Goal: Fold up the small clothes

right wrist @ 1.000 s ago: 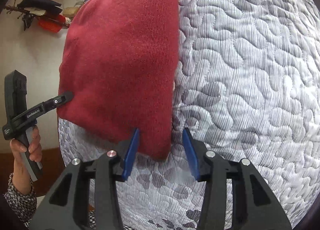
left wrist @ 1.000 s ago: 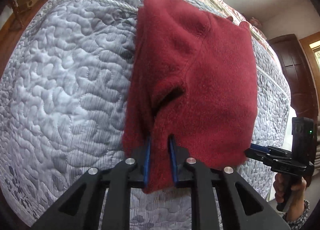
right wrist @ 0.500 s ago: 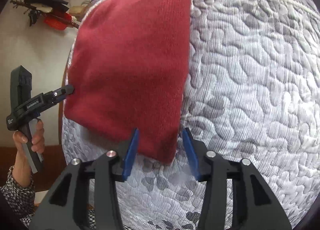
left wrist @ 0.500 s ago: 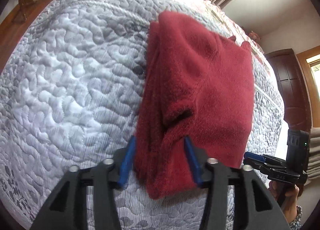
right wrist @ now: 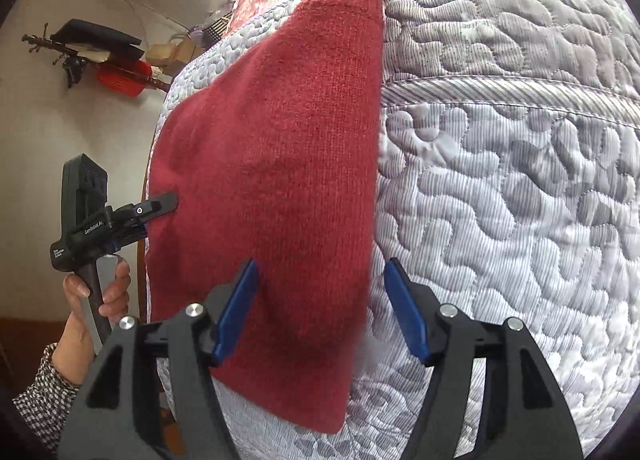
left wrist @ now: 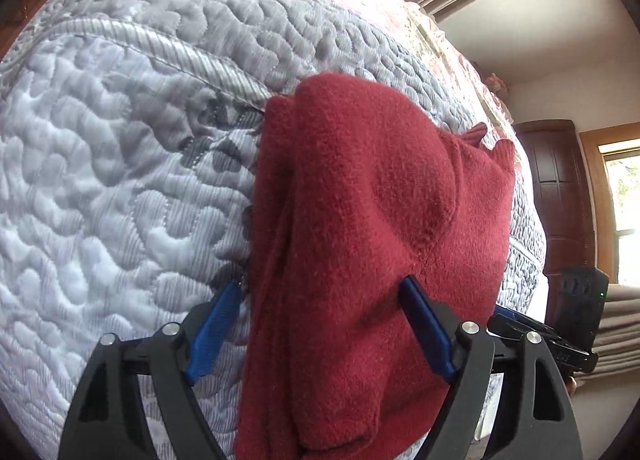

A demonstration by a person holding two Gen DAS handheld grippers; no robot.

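— Where is the folded dark-red knitted sweater (left wrist: pixel 360 244) lying?
— On the grey quilted bedspread (right wrist: pixel 500 164).
— And the tongs?
— Left gripper (left wrist: pixel 320 324) and right gripper (right wrist: pixel 320 308) are both gaping wide, apparently straddling its near edge.

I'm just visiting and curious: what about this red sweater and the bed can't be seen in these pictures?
- Red sweater: near end runs off the bottom edge, left wrist view.
- Sweater's underside and inner folds: hidden by its own top layer, both views.
- Quilted bedspread beneath: covered by the sweater.
- Right hand-held gripper, left wrist view: mostly behind the sweater.
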